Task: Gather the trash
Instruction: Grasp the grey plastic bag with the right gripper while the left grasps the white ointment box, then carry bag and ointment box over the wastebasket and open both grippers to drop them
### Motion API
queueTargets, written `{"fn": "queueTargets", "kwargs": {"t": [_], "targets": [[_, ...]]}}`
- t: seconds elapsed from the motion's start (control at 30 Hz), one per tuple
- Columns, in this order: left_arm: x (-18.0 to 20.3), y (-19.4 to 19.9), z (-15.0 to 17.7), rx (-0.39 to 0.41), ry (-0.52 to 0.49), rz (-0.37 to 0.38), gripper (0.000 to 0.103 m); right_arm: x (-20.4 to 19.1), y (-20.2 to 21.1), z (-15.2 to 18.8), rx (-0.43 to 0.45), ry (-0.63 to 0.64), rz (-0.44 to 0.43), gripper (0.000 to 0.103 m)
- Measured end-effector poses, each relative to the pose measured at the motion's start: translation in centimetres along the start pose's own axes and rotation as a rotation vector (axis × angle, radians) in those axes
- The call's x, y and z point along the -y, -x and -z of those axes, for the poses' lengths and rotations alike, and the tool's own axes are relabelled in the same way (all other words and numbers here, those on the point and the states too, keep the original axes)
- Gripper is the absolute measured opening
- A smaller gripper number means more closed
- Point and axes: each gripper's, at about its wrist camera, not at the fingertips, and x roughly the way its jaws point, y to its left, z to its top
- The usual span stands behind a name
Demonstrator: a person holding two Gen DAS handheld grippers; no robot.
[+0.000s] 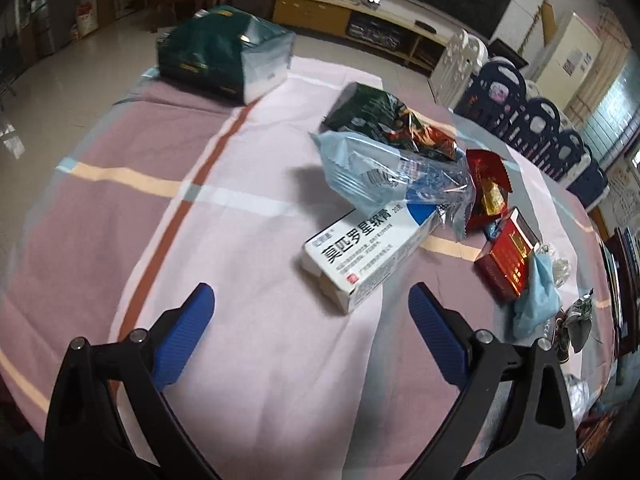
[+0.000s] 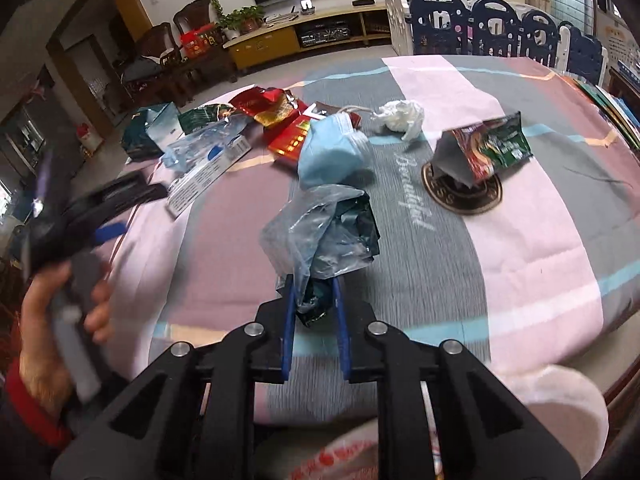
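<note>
the right tongs [image 2: 312, 300] are clamped on a crumpled clear plastic bag [image 2: 316, 232] with a dark green wrapper inside, lifted just above the striped cloth on the worktop [image 2: 540, 216]. the left tongs [image 1: 310, 316] hover spread wide, holding nothing, just short of a white ointment box [image 1: 368, 256]. beyond it lie a clear wrapper [image 1: 384, 176], a red cigarette pack [image 1: 510, 260] and a blue face mask [image 2: 332, 152].

Mask [image 2: 332, 150] on table [image 2: 540, 216], cigarette pack [image 2: 294, 140] left, tissue [image 2: 400, 116] behind
</note>
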Motion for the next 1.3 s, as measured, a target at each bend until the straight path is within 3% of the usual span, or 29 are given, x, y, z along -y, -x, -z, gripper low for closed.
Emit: {"fn": "queueTargets", "kwargs": {"t": [0.1,0.2,0.27,0.33,0.37,0.43,0.53,0.6,0.73,0.87,0.93,1.0,1.07,1.17,1.23,1.3], "targets": [[1.1,-2.3,-1.8,-0.047,-0.039,0.038,0.097,0.4,0.3,1.0,-0.013,-0.023,-0.005,0.019],[2.2,-3.7,-2.9,-0.028,-0.108,0.015,0.098,0.8,0.0,1.5,-0.021,-0.046,-0.008,0.019],[2.5,-3.9,-2.7,-0.016,-0.119,0.043,0.094,0.9,0.1,1.5,-0.014,-0.055,-0.003,0.021],[2.7,-3.7,-2.3,-0.015,-0.124,0.107,0.075,1.0,0.2,1.5,-0.004,-0.058,0.002,0.033],[3.1,-3.6,-2.0,-0.027,-0.151,0.123,0.059,1.0,0.3,1.4,0.002,-0.062,0.012,0.039],[3.5,-3.2,-1.1,-0.045,-0.192,0.145,0.053,1.1,0.4,1.1,0.021,-0.076,0.033,0.069],[3.0,-1.8,0.8,-0.1,-0.153,0.244,0.045,1.6,0.6,1.0,0.045,-0.107,0.043,0.08],[2.7,-1.1,2.5,-0.123,-0.141,0.275,0.044,1.9,0.2,0.9,0.031,-0.124,0.039,0.08],[3.1,0.8,5.6,-0.118,-0.198,0.24,0.044,1.6,-0.4,1.1,0.01,-0.121,0.026,0.08],[3.4,0.8,6.4,-0.131,-0.189,0.265,0.047,0.8,-1.1,0.9,0.006,-0.093,0.049,0.08],[4.2,0.6,6.3,-0.126,-0.194,0.272,0.054,0.5,-1.7,0.8,0.0,-0.081,0.062,0.08],[4.6,0.5,6.2,-0.114,-0.217,0.25,0.073,0.3,-2.4,0.6,-0.016,-0.068,0.074,0.08],[4.8,0.6,6.2,-0.098,-0.257,0.201,0.078,0.0,-2.9,0.7,-0.023,-0.059,0.075,0.08],[5.7,0.2,6.3,-0.082,-0.317,0.153,0.077,-0.3,-3.1,0.8,-0.027,-0.052,0.072,0.078],[6.0,0.2,6.5,-0.068,-0.344,0.123,0.07,-0.5,-3.2,1.0,-0.03,-0.041,0.072,0.066],[6.1,0.2,6.5,-0.057,-0.358,0.112,0.059,-0.7,-3.1,1.2,-0.024,-0.032,0.074,0.064]]}}
